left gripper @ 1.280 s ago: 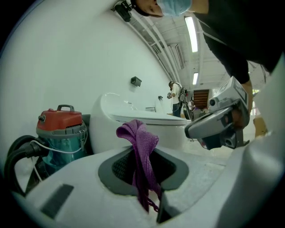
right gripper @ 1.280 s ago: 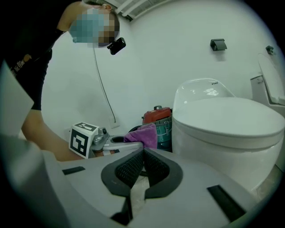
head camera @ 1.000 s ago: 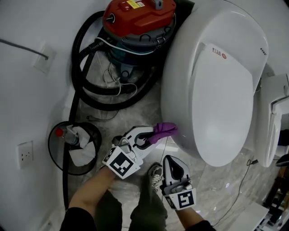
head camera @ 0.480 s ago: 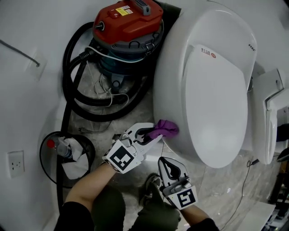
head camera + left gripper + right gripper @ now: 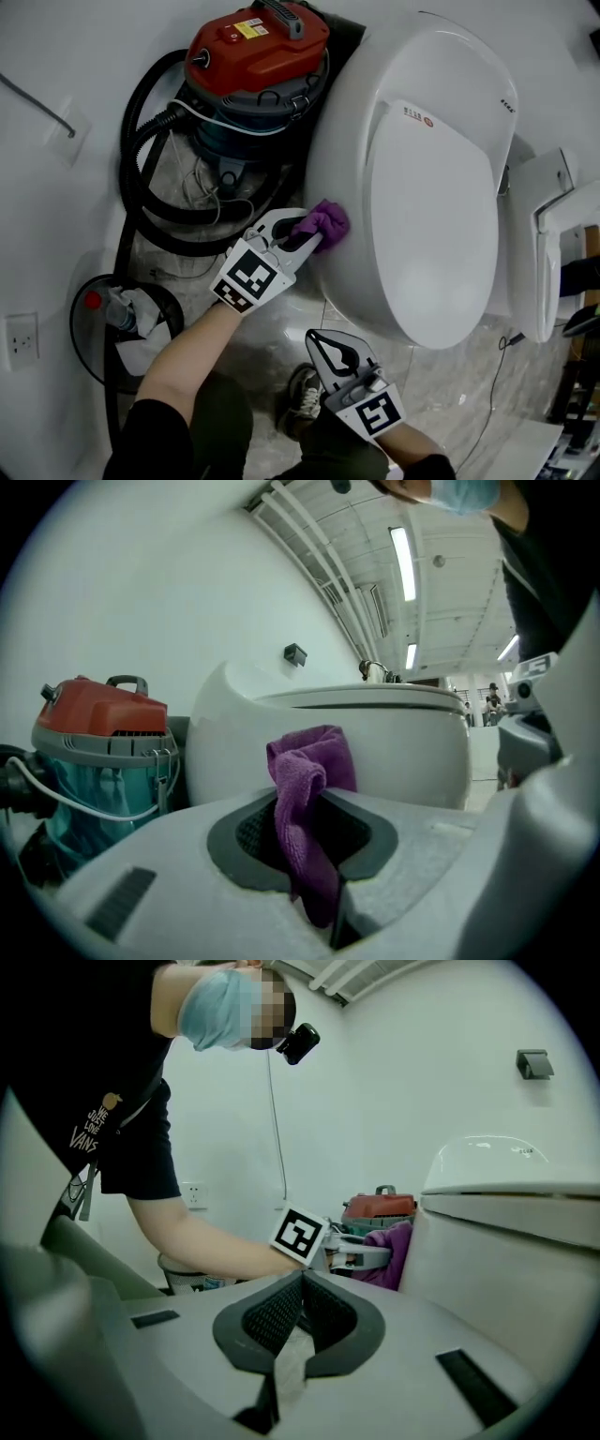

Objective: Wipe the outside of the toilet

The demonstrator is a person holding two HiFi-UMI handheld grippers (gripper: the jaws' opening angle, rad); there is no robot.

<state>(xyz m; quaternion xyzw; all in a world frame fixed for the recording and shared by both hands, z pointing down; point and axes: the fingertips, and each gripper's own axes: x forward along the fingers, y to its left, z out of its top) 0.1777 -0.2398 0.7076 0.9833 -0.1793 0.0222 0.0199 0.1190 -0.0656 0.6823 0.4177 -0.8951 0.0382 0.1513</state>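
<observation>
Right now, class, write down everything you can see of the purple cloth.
The cloth is purple and looks soft and nubby, like terry or microfibre. It is bunched into folds rather than spread flat. The left gripper is shut on it: one end hangs down between the jaws, and a crumpled wad sticks out past the tips. That wad appears to rest against the curved white outer side of the toilet, not far from the red vacuum.

White walls (image 5: 56, 187) meet a grey marbled floor (image 5: 450, 375). A red-lidded vacuum cleaner (image 5: 258, 42) stands against the wall, with a black waste bin (image 5: 75, 328) and wall socket (image 5: 21, 339) nearby. Strip lights (image 5: 403, 562) glow overhead.
</observation>
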